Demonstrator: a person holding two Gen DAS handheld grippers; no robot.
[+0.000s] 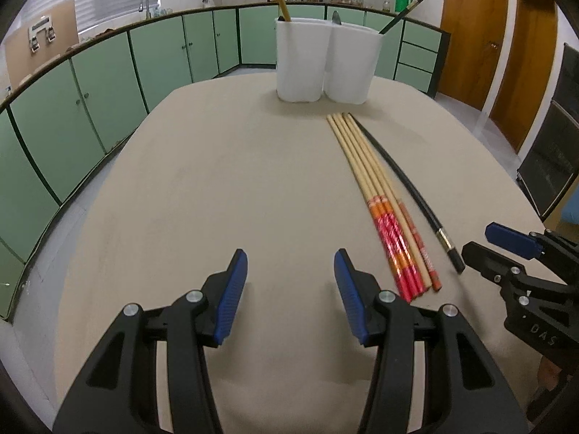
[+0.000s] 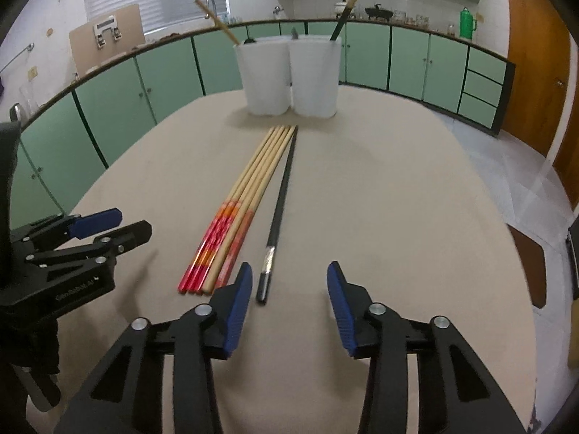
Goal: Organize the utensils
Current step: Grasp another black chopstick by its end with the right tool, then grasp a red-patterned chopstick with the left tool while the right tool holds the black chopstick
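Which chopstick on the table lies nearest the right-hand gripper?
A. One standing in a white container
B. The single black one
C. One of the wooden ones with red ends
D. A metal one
B: in the right wrist view the black chopstick lies on the table with its near end just ahead of the open right gripper, while the wooden chopsticks lie further left.

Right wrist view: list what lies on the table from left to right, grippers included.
left gripper → bamboo chopsticks → black chopstick → right gripper, jaws open and empty.
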